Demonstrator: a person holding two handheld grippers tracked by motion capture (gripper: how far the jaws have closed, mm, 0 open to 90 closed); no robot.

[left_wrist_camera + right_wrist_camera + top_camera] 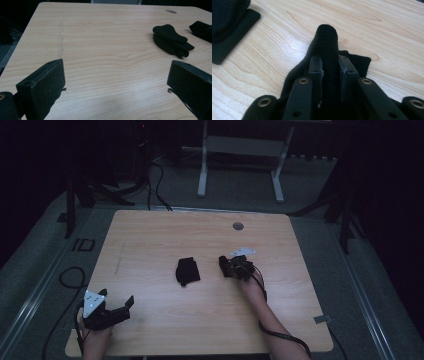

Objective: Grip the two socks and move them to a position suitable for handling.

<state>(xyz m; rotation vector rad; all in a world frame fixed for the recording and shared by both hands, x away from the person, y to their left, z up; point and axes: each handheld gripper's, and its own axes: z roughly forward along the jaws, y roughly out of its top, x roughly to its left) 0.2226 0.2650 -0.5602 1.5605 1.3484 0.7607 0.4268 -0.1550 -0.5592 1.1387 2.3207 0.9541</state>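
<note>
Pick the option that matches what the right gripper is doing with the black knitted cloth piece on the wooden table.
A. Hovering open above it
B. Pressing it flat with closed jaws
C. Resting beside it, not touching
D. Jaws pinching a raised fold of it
D: in the right gripper view, the right gripper has its jaws closed against both sides of a raised fold of the black knitted cloth piece.

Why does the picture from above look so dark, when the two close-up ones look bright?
High view: dim overall, the room around the table nearly black, so the black cloth loses its detail. Left gripper view: brighter, with a soft pale sheen on the wood near the bottom and the near fingers slightly blurred. Right gripper view: evenly lit, the knit of the pinched cloth sharp, the closest parts soft.
</note>
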